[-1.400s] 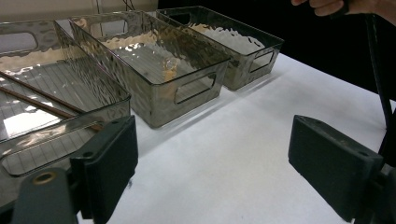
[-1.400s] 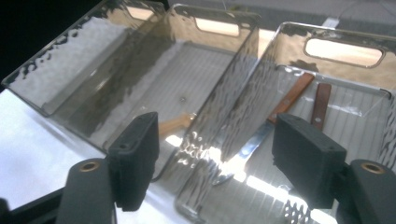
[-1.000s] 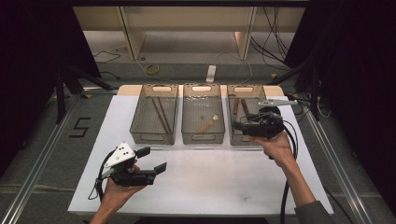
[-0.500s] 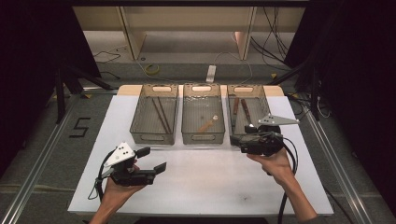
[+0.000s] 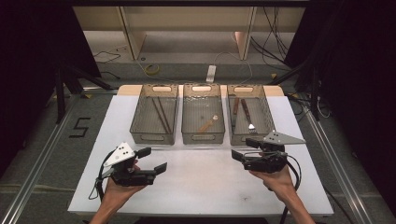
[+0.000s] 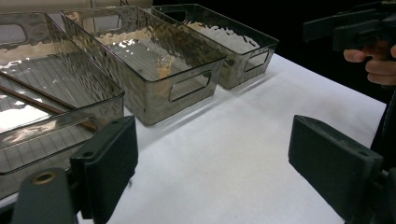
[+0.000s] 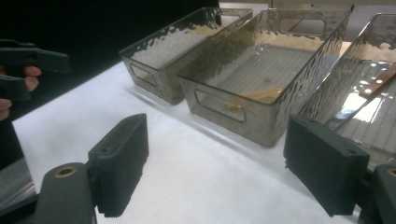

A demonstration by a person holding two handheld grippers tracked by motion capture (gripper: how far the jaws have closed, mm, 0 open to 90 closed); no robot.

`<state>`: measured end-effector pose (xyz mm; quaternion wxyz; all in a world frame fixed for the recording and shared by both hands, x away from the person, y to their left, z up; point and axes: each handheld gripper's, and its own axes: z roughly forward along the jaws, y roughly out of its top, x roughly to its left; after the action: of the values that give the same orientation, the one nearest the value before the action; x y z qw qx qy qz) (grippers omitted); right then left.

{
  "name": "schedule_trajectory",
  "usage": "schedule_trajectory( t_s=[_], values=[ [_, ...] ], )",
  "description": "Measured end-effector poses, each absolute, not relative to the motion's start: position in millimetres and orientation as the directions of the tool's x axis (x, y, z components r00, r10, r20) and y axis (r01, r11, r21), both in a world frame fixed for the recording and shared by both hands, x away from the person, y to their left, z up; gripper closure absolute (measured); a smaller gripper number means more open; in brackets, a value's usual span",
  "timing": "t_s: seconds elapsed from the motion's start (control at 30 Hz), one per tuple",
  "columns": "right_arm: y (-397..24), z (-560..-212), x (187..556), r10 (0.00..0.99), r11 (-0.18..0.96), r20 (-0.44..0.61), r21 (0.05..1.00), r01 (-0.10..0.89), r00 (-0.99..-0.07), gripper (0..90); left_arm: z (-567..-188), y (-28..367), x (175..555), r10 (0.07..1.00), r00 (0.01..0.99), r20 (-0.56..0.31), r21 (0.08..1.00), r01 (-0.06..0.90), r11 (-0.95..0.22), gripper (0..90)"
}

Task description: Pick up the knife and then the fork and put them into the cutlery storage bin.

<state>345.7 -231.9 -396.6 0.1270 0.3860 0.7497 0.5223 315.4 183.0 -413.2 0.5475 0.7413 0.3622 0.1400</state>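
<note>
Three smoked clear bins stand side by side at the back of the white table (image 5: 201, 186). The left bin (image 5: 154, 137) holds dark chopsticks (image 5: 161, 114). A wooden spoon (image 5: 208, 123) lies in the middle bin (image 5: 201, 138). In the right bin (image 5: 229, 116) are a fork (image 5: 247, 116) and a knife (image 5: 236, 106). My left gripper (image 5: 153, 159) hovers open in front of the left bin, nothing between its pads (image 6: 112, 163). My right gripper (image 5: 243, 148) stands just before the right bin; its jaws have just been opening and hold nothing (image 7: 222, 161).
Bare white tabletop lies between the two grippers and the bins' front walls. A power strip (image 5: 211, 73) and cables lie on the floor behind the table. Dark curtains close off both sides.
My right gripper has drawn back from above the right bin toward the person and sunk to just in front of it, jaws empty. The left gripper has stayed where it was.
</note>
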Motion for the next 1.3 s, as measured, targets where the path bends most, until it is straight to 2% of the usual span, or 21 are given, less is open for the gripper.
schedule_trajectory(
  t_s=[0.37,0.6,0.83,1.3],
  values=[
    [-244,-412,321,0.73,0.105,0.223,0.897,0.429,-0.646,22.7,-414,182,316,0.678,0.706,-0.206,0.91,0.394,-0.133,15.6],
    [-243,-423,317,0.746,0.16,0.174,0.89,0.427,-0.643,21.2,-414,183,316,0.674,0.708,-0.211,0.909,0.395,-0.131,15.6],
    [-246,-425,314,0.746,0.119,0.205,0.895,0.43,-0.633,21.1,-414,183,316,0.672,0.71,-0.211,0.91,0.394,-0.131,15.6],
    [-246,-425,313,0.746,0.123,0.196,0.898,0.422,-0.636,21.0,-414,182,316,0.672,0.711,-0.209,0.91,0.393,-0.133,15.6]
  ],
)
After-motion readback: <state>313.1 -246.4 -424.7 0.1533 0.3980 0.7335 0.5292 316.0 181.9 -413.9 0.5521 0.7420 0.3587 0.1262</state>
